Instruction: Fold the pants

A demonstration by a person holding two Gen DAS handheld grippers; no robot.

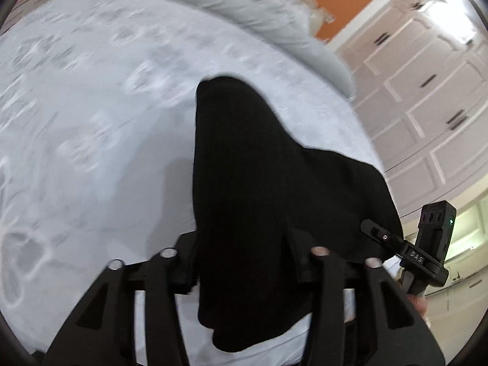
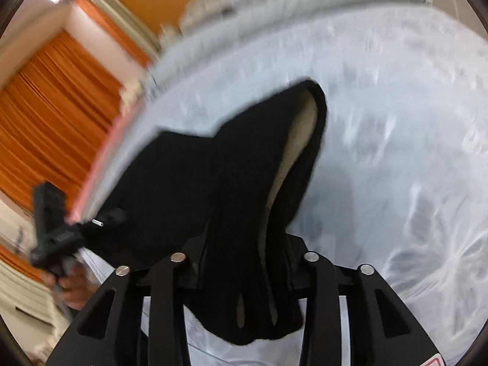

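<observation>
Pants (image 1: pixel 250 183) hang lifted above bed (image 1: pixel 91 97), centre of both frames, each end pinched so cloth can be doubled over. Left claw (image 1: pixel 244 262) clamped on black fabric, bottom centre of left view; right claw (image 2: pixel 244 265) clamped likewise, bottom centre of right view. Cloth matte black, soft, falling in thick bunched folds (pale lining showing inside one fold, right view). Bedspread light grey-blue, quilted, printed with faint blurred motifs. Orange curtain (image 2: pixel 52 116) upper left of right view; white panelled cupboards (image 1: pixel 427 91) upper right of left view.
</observation>
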